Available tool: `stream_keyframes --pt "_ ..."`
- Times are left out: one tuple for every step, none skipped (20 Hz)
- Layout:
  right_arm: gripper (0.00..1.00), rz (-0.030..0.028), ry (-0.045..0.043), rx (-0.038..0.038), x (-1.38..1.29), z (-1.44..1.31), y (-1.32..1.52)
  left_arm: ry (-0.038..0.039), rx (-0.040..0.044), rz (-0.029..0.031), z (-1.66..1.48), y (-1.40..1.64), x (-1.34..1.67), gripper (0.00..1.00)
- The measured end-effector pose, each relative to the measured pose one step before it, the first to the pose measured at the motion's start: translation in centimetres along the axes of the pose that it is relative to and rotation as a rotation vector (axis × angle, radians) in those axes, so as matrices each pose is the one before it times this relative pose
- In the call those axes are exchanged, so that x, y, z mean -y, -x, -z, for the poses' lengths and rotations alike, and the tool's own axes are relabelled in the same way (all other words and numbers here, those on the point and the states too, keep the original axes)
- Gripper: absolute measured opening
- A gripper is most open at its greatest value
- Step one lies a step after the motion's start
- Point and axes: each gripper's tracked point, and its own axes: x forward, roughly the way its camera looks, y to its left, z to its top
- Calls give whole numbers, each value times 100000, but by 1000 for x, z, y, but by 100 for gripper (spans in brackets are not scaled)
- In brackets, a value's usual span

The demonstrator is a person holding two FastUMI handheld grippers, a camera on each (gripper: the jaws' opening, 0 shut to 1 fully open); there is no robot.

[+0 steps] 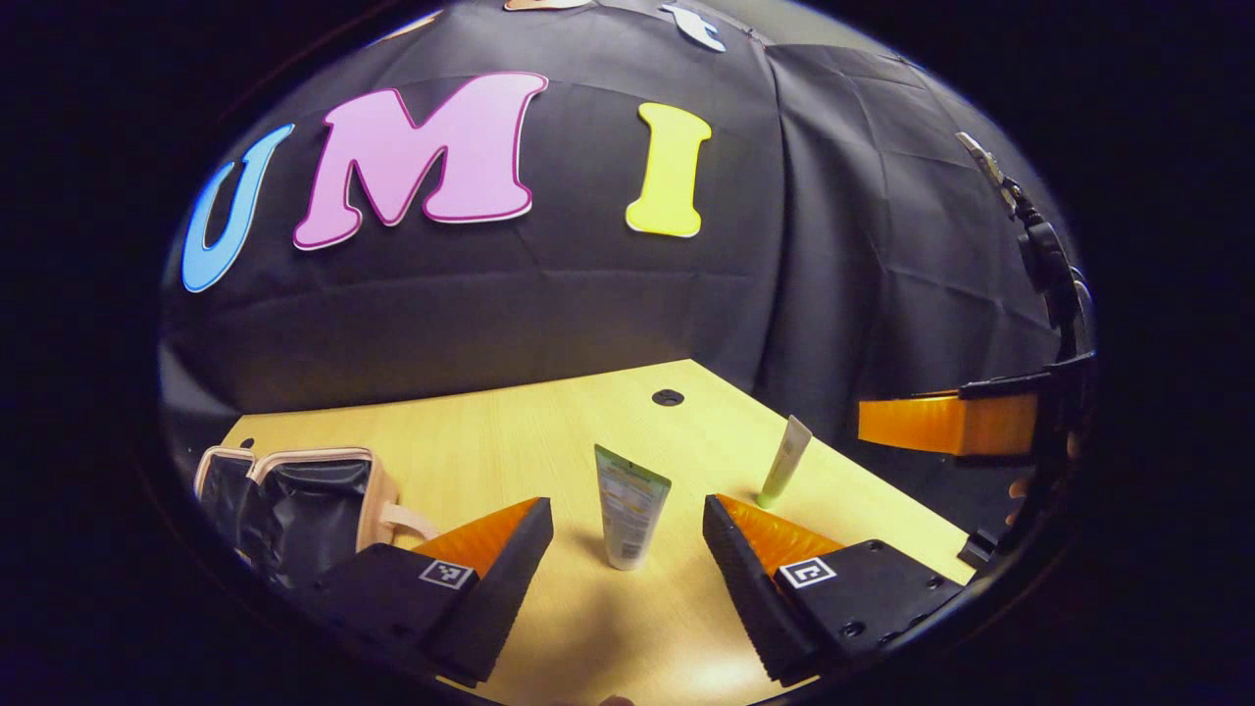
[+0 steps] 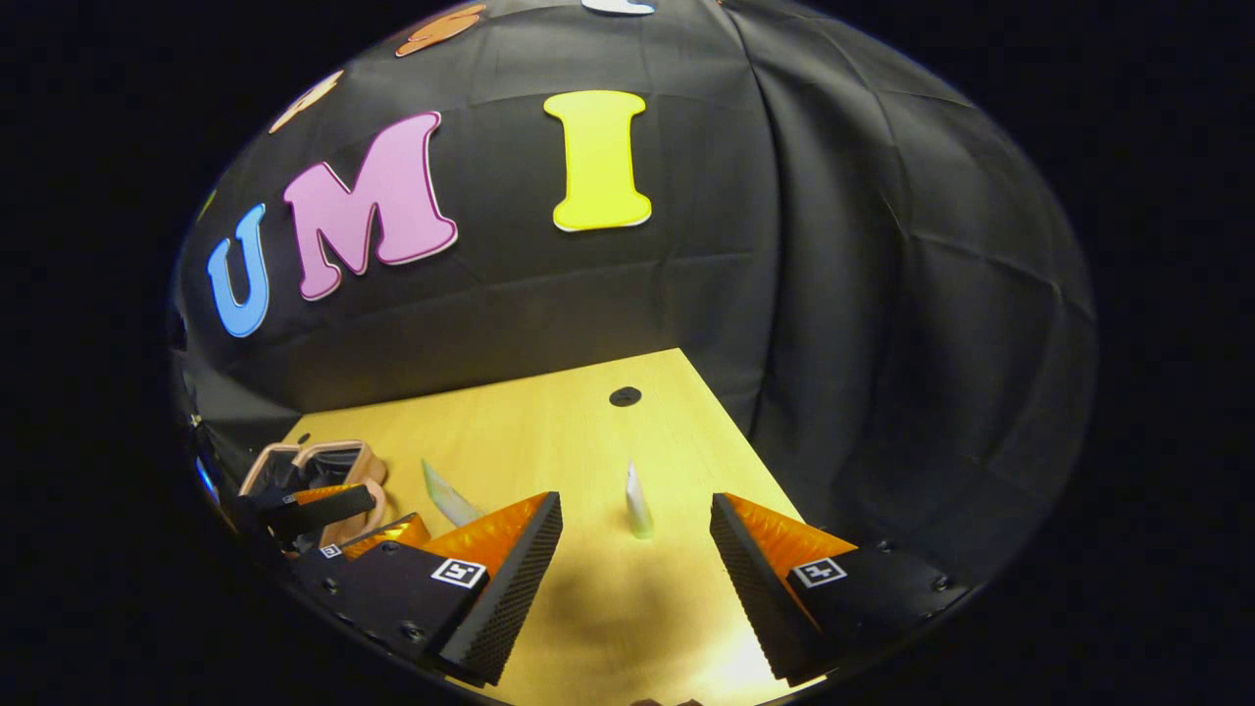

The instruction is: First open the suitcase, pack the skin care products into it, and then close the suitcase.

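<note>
Left gripper view: left gripper (image 1: 627, 549) jaws spread wide, empty; green tube (image 1: 629, 508) upright between them, cap down, crimp up. Slim tube (image 1: 784, 461) upright beyond right finger. Suitcase (image 1: 294, 500) apparently open, far left. Right gripper (image 2: 635, 549) likewise released.

On the table (image 1: 549, 431), a tube (image 1: 628, 510) stands between my left fingers. A slimmer tube (image 1: 784, 461) stands behind it to the right. The open suitcase (image 1: 294, 500) lies far left.

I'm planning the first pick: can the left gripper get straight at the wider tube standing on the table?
Probably yes: the left gripper is open, and the wider tube stands upright just ahead between its fingers, nothing in between.
</note>
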Motion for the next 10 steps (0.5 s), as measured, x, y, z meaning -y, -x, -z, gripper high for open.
stream_keyframes --pt "97 401 596 -507 295 559 -728 -61 -993 -286 851 -1717 -81 97" --pt "97 56 421 -701 275 644 -690 24 -2013 -1428 1164 -1672 -255 97" --pt "97 221 127 -1214 216 668 -809 156 -1961 -2349 1115 -1545 -438 97" --pt "97 -363 -1021 -1451 52 775 -1148 1520 -1057 -1315 703 -1721 -197 97" --pt "97 -634 -1296 -680 -69 403 -774 1105 -266 237 228 -1092 168 98" --pt "97 -848 -672 -554 -214 496 -862 -67 647 303 290 -1379 -47 96" --pt "97 -600 322 -161 -152 519 -1056 -773 269 620 -87 -814 217 96" --pt "100 -272 864 -637 -78 497 -892 -160 -51 62 211 -817 160 93" --pt "97 -42 128 -992 -26 528 -868 225 -791 4 336 -625 281 83" --pt "97 -1264 -1814 -941 -301 313 -953 -55 -630 -1102 485 -584 -63 80"
